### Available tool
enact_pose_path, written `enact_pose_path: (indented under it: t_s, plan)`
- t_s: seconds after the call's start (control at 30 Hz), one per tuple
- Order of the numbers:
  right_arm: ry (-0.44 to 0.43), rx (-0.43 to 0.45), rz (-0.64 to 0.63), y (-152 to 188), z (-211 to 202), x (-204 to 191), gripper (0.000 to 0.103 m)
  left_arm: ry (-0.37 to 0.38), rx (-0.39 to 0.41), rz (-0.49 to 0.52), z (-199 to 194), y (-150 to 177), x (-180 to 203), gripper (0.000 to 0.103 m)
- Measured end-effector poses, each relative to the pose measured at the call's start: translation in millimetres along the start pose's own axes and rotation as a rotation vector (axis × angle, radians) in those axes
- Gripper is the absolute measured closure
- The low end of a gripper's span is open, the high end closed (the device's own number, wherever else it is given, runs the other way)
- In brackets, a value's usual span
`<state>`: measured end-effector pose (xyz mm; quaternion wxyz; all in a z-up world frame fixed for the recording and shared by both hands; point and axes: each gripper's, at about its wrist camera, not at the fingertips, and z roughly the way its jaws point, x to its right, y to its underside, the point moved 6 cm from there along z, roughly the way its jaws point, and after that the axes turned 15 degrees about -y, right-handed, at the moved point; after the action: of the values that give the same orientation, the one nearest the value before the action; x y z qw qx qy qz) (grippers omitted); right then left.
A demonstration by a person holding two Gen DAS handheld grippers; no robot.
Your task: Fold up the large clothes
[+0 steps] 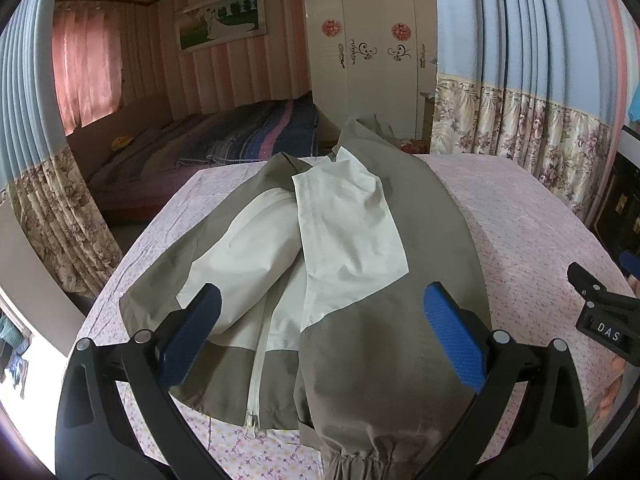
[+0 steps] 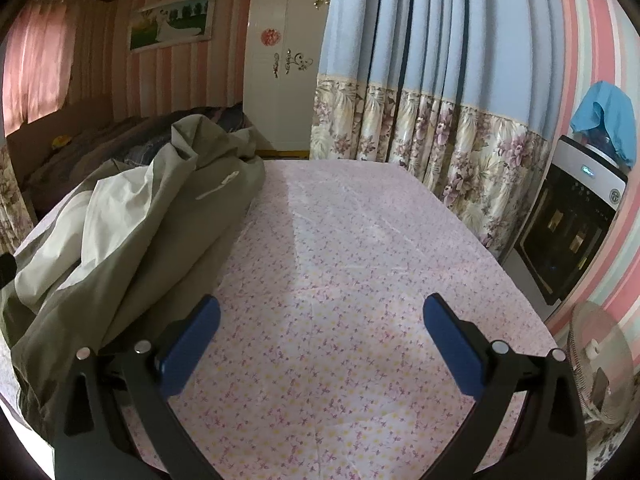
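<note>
An olive-grey and white zip jacket (image 1: 320, 264) lies on a table with a pink flowered cloth (image 1: 532, 240). One sleeve is folded across its front, and its gathered cuff (image 1: 356, 460) reaches the near edge. My left gripper (image 1: 320, 336) is open and empty, hovering above the jacket's lower part. My right gripper (image 2: 320, 344) is open and empty over bare cloth (image 2: 360, 260), to the right of the jacket (image 2: 132, 232). The right gripper also shows at the right edge of the left wrist view (image 1: 600, 304).
A bed (image 1: 208, 148) with a striped cover stands behind the table. A white wardrobe (image 1: 368, 52) and blue floral curtains (image 2: 432, 92) are at the back. A black appliance (image 2: 568, 232) and a fan (image 2: 600, 360) stand to the right.
</note>
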<state>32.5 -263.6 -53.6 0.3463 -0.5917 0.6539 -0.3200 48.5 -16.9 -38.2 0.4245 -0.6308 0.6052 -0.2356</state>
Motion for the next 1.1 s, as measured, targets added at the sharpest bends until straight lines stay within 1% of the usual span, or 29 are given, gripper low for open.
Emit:
enact_pose_path:
  t_s: [0.27,0.37,0.43,0.7,0.77,0.87,0.9,1.1]
  plan:
    - [0.015,0.006,-0.016,-1,0,4,0.002,0.008,0.000,-0.001,-2,1,3,0.003]
    - [0.019,-0.011,-0.051,1,3,0,0.002,0.014,0.002,0.002,-6,2,5,0.003]
    - [0.030,-0.005,-0.064,1,2,-1,0.002,0.022,0.003,0.006,-9,4,8,0.003]
    - [-0.005,0.034,-0.020,-5,-1,10,0.002,0.049,0.003,0.032,-15,10,15,0.003]
    - [-0.019,0.056,-0.005,-6,-1,13,0.002,0.063,-0.005,0.047,-15,14,20,0.003]
    - [-0.029,-0.001,0.009,-3,6,15,0.002,0.096,-0.026,0.073,-15,21,31,0.003]
    - [-0.031,-0.003,0.015,-3,7,16,0.002,0.106,-0.030,0.082,-15,23,36,0.003]
    - [-0.041,0.007,0.030,-15,8,20,0.002,0.162,-0.006,0.123,-27,18,57,0.003]
